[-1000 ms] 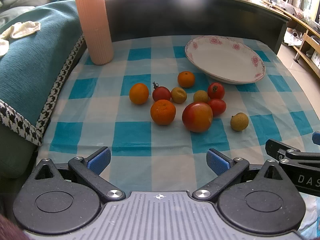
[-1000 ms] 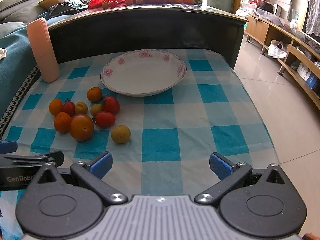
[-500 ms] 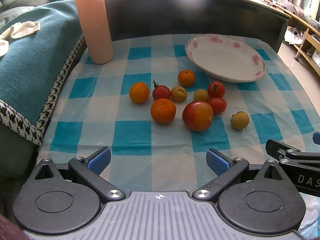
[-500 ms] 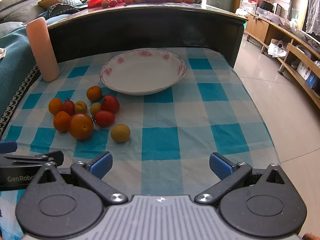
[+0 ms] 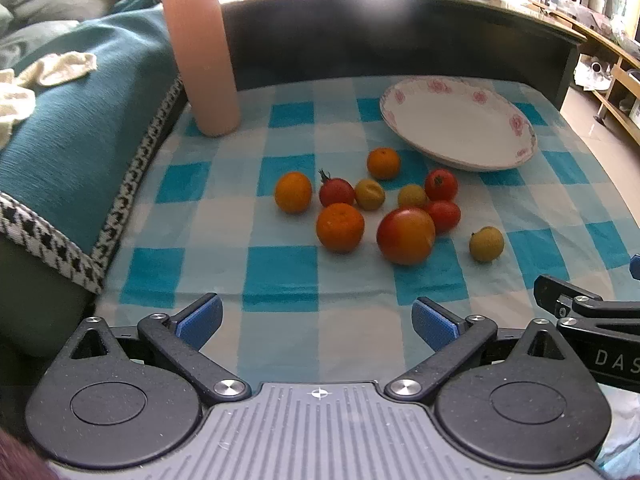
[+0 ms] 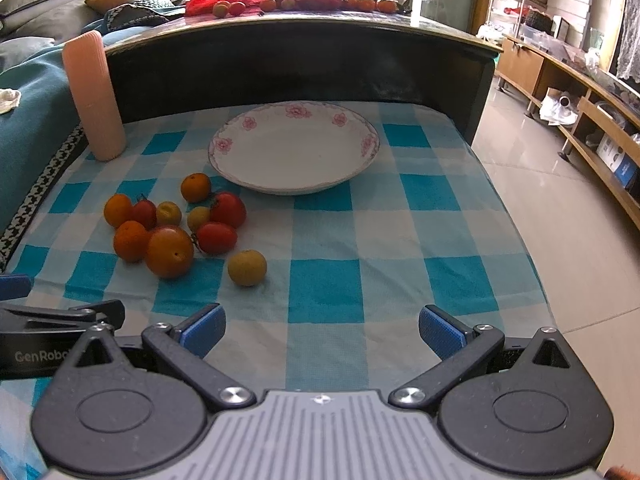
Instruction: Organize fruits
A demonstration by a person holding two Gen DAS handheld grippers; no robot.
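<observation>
Barely anything's changed in the last second, both the left gripper (image 5: 316, 318) and right gripper (image 6: 322, 326) still hover wide open and empty, fruits (image 6: 176, 224) still clustered on the tablecloth (image 6: 400, 240) beside the empty plate (image 6: 294, 152), so sorting hasn't started.

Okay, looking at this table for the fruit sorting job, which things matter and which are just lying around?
Part of the job:
- fruit cluster
- lone yellow fruit
- flowered plate, holding nothing
- left gripper and right gripper, both open

Just lying about:
- pink ribbed cylinder
- teal blanket
- checked tablecloth
</observation>
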